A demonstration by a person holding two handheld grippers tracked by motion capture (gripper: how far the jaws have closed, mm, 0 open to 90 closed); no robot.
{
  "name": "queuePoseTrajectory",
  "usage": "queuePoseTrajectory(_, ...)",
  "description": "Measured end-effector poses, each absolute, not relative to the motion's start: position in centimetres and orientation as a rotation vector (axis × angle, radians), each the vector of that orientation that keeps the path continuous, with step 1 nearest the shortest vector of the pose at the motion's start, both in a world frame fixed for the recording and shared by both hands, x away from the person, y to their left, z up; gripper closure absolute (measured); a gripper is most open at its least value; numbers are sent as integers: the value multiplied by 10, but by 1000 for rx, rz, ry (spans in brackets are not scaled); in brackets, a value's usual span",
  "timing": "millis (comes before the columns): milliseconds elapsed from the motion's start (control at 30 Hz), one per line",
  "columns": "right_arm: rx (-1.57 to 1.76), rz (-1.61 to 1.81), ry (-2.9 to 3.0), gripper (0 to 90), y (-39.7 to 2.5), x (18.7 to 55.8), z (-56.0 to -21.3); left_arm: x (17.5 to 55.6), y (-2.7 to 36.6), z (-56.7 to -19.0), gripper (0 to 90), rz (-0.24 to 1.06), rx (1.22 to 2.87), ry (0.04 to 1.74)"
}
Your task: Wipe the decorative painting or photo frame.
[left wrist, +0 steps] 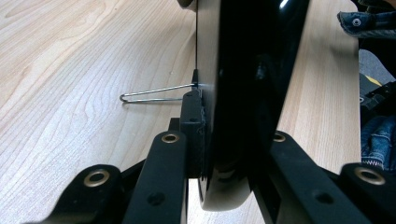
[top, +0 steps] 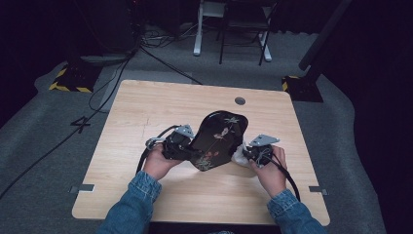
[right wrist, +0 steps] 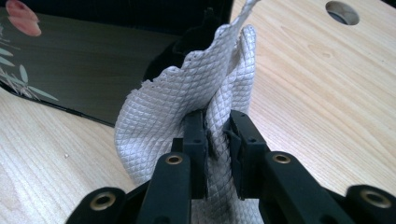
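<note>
L gripper [top: 181, 146] clamped on tray [top: 218, 139] edge, tray tilted up off table [top: 146, 107] centre. R gripper [top: 255, 152] pinching cloth [right wrist: 187, 116], just right of tray; long axis runs away from person. R nearer tray face for wiping.

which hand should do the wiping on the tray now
Right. The right tool is shut on the cloth, right beside the tray. The left tool is clamped on the tray's edge, holding it tilted, so it should steady it.
</note>
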State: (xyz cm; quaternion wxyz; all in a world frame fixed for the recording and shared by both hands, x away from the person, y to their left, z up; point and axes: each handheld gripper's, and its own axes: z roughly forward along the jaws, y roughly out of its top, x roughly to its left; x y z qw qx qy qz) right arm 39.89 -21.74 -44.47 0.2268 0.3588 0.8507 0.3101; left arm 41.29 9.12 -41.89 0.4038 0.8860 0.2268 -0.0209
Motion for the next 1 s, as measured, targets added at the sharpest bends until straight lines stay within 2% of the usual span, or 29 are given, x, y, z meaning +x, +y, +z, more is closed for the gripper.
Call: queuePoseTrajectory(1000,974,867,2518,771,-199,388,-466,413,91,-419,793,-55,2238,571)
